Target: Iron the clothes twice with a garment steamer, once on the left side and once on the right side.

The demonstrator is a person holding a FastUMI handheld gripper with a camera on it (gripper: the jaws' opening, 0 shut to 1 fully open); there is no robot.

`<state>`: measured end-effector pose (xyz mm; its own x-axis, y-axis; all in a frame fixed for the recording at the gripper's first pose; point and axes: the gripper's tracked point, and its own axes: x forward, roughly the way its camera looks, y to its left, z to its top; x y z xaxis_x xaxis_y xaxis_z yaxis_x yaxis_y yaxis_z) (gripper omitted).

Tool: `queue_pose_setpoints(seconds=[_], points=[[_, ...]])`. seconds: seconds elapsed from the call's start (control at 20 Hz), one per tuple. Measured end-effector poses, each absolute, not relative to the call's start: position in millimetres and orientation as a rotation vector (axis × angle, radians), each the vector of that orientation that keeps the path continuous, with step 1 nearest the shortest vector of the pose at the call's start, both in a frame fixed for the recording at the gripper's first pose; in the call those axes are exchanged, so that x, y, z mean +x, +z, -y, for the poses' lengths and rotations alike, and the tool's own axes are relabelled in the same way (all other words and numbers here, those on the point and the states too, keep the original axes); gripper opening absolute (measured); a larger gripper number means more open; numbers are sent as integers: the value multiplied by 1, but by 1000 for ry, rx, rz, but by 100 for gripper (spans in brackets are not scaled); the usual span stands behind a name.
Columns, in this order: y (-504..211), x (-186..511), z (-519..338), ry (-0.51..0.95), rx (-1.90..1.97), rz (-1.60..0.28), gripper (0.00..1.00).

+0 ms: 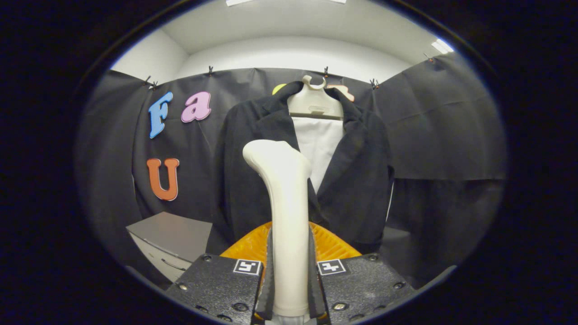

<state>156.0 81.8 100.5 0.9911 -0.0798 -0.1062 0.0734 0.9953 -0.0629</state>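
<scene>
One gripper (290, 271) sits at the bottom centre of the frame, its two fingers (267, 275) pressed against either side of one steamer (284, 216), pinching its handle. The steamer stands upright from between the fingers to mid-frame, its head bent toward the left. One jacket (361, 180) hangs just beyond it, across the centre of the frame, on one pale hanger (315, 101) at upper centre, open at the front over one white panel (320, 144). The steamer's head overlaps the jacket's left front, beside the lapel; whether it touches the cloth I cannot tell. One ridged orange piece (332, 243) lies low, behind the handle. One grey cabinet (171, 241) with one drawer handle stands at lower left. Five clips (210, 70) pin the black wall cloth (442, 126) along the top.
</scene>
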Motion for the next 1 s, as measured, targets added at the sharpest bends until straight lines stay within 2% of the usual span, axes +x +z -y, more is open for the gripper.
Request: queue_pose_setpoints(seconds=[1.0], points=[[-14,133,-64,-67,-67,-366,33]])
